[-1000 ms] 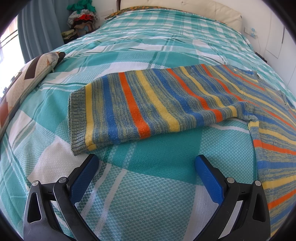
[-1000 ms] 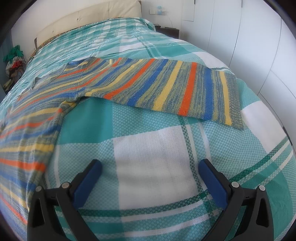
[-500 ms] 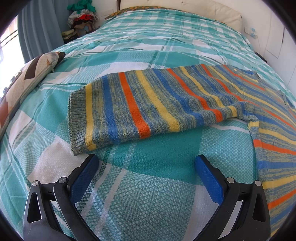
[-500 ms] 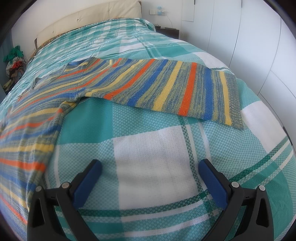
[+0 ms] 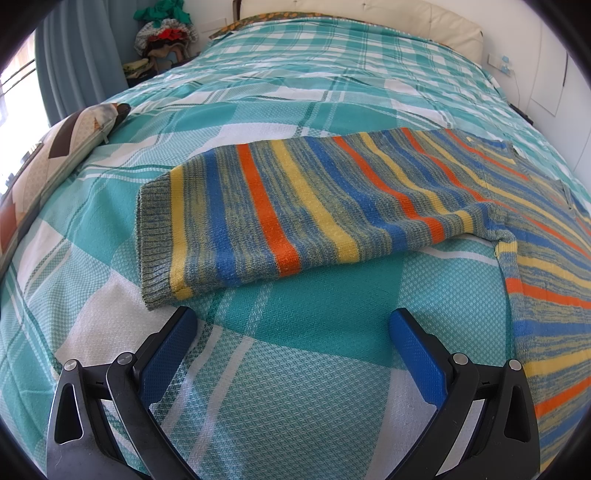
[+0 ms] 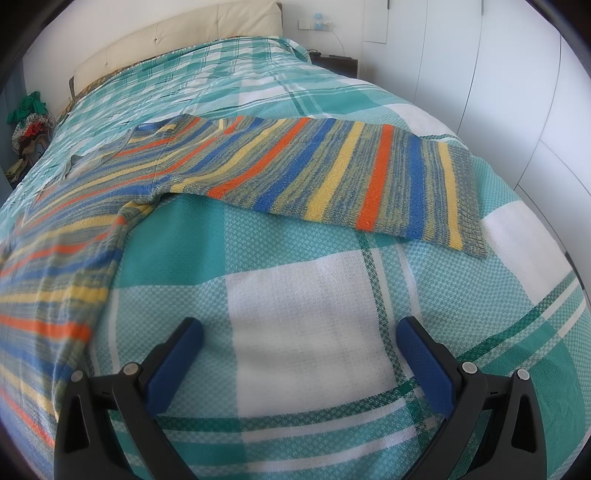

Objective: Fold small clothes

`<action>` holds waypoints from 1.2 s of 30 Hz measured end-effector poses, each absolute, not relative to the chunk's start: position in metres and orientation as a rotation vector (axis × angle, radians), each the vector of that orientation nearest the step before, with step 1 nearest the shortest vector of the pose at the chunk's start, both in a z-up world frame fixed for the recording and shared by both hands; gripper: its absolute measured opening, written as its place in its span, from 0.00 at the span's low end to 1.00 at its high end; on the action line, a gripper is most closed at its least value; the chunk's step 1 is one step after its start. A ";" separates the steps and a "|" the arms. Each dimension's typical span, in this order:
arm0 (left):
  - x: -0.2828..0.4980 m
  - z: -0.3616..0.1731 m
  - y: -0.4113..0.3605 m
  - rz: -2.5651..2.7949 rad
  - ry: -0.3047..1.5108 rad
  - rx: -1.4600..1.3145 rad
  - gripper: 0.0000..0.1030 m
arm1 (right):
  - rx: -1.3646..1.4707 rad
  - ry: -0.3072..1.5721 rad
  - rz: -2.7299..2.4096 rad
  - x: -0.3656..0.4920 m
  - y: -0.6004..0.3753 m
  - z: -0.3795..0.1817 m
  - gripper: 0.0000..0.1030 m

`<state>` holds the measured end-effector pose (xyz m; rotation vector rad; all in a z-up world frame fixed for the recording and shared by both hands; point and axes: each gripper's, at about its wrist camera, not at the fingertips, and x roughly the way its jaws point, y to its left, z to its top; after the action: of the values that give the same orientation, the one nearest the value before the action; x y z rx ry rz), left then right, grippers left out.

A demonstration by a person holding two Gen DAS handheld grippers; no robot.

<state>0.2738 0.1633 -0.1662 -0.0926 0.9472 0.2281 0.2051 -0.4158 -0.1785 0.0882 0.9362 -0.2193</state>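
A small striped knit sweater (image 5: pixel 332 206), with blue, yellow, orange and grey-green bands, lies flat on the bed with both sleeves spread out. In the left wrist view its left sleeve stretches across, cuff (image 5: pixel 153 243) at the left. My left gripper (image 5: pixel 291 325) is open and empty, just in front of that sleeve. In the right wrist view the other sleeve (image 6: pixel 332 173) runs to its cuff (image 6: pixel 467 199) at the right. My right gripper (image 6: pixel 301 332) is open and empty, above the bedspread short of the sleeve.
A teal and white plaid bedspread (image 5: pixel 295 387) covers the bed. A patterned cushion (image 5: pixel 55 162) lies at the left edge. A pile of clothes (image 5: pixel 162 33) stands by the curtain. White wardrobe doors (image 6: pixel 517 74) run along the right side. The headboard (image 6: pixel 177 33) is at the far end.
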 end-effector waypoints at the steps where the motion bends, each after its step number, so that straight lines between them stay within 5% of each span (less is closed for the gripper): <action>1: 0.274 -0.166 0.163 0.228 0.947 -0.093 1.00 | 0.088 0.936 -0.219 0.205 -0.416 -0.179 1.00; 36: 0.274 -0.166 0.163 0.228 0.947 -0.093 1.00 | 0.092 0.926 -0.218 0.203 -0.416 -0.177 1.00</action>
<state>0.2736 0.1631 -0.1662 -0.0927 0.9472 0.2283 0.2030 -0.4156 -0.1769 0.0924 0.9259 -0.2179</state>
